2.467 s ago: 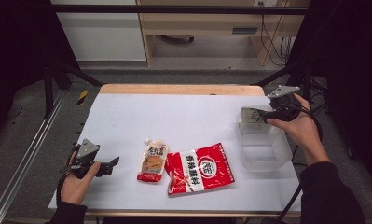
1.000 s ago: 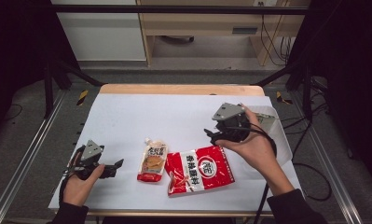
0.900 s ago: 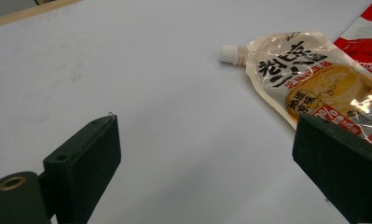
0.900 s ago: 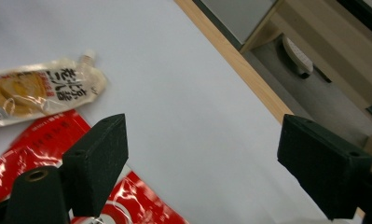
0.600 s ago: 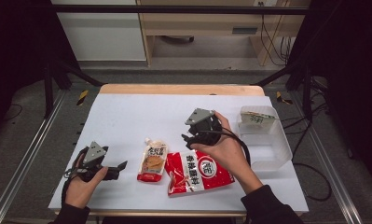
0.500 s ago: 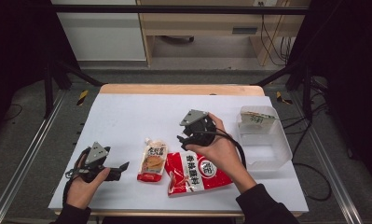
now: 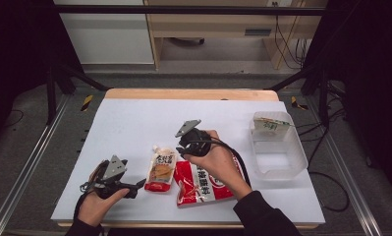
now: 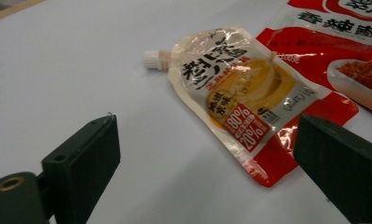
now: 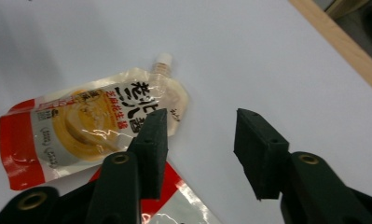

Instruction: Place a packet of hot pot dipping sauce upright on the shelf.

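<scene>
— What are you working on, and what's in the tub?

— You have a white table (image 7: 134, 123) with a wooden far edge, dark floor around it. At your right stands a clear plastic tub (image 7: 281, 162); a small pale packet with a green label (image 7: 269, 125) leans inside at its far end, and the rest of its floor looks bare.

— Where's the spouted pouch against your right gripper?

— The spouted pouch (image 7: 161, 168) lies flat near the front edge, spout pointing away from you, its edge beside or over the red snack bag (image 7: 203, 183); I cannot tell which. Your right gripper (image 9: 200, 140) sits just above the red bag's far corner. Its jaws have just been closing and now stand partly apart with only bare table between them. In the right gripper view, one jaw's tip overlaps the pouch's upper corner near the spout; contact I cannot tell.

— And your left?

— Your left gripper (image 8: 207, 154) rests low, just left of the pouch, jaws spread wide, holding nothing.
</scene>
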Demonstrator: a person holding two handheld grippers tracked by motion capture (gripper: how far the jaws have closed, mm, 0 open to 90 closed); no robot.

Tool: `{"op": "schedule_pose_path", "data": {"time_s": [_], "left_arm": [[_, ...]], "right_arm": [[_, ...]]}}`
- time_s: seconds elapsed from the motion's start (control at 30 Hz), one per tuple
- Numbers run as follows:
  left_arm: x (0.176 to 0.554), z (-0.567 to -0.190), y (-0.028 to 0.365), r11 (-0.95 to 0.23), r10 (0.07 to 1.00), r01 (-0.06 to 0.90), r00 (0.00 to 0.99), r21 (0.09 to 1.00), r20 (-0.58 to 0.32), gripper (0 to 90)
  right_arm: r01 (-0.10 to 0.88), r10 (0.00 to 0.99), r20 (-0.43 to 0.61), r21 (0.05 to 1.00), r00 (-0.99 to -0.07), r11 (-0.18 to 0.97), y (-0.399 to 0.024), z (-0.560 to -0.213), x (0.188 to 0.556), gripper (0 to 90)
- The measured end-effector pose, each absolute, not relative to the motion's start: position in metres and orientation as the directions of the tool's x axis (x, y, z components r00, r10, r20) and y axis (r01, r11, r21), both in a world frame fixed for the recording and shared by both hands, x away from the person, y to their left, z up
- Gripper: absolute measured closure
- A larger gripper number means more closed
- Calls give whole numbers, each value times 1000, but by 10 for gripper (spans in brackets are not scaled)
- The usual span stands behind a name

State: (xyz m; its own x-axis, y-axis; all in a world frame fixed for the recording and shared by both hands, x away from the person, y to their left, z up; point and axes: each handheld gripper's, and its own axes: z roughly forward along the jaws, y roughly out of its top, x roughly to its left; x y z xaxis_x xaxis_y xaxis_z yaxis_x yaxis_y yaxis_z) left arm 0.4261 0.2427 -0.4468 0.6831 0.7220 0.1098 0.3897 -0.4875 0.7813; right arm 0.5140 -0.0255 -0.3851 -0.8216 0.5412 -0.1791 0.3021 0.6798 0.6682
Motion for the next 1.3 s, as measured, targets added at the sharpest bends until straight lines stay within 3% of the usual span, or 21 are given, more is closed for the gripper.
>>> {"op": "schedule_pose_path", "data": {"time_s": [0.3,0.43,0.57,0.97,1.13,1.3], "left_arm": [[421,-451,226,-518,695,386,710,764,112,88],[415,-452,220,-527,685,378,720,761,117,84],[415,-453,217,-548,680,358,716,756,154,84],[417,-455,219,-557,681,384,719,737,140,115],[418,-457,220,-568,675,387,724,726,142,129],[418,-458,219,-572,678,392,721,721,146,145]], "right_arm": [[347,533,-104,652,-840,674,-8,-417,522,680],[382,546,-61,650,-836,657,-3,-428,527,653],[429,573,-2,661,-820,616,3,-435,537,542],[548,618,109,599,-779,584,10,-459,560,480],[586,629,157,582,-762,565,7,-460,564,487],[584,606,182,576,-774,572,8,-459,561,558]]}}
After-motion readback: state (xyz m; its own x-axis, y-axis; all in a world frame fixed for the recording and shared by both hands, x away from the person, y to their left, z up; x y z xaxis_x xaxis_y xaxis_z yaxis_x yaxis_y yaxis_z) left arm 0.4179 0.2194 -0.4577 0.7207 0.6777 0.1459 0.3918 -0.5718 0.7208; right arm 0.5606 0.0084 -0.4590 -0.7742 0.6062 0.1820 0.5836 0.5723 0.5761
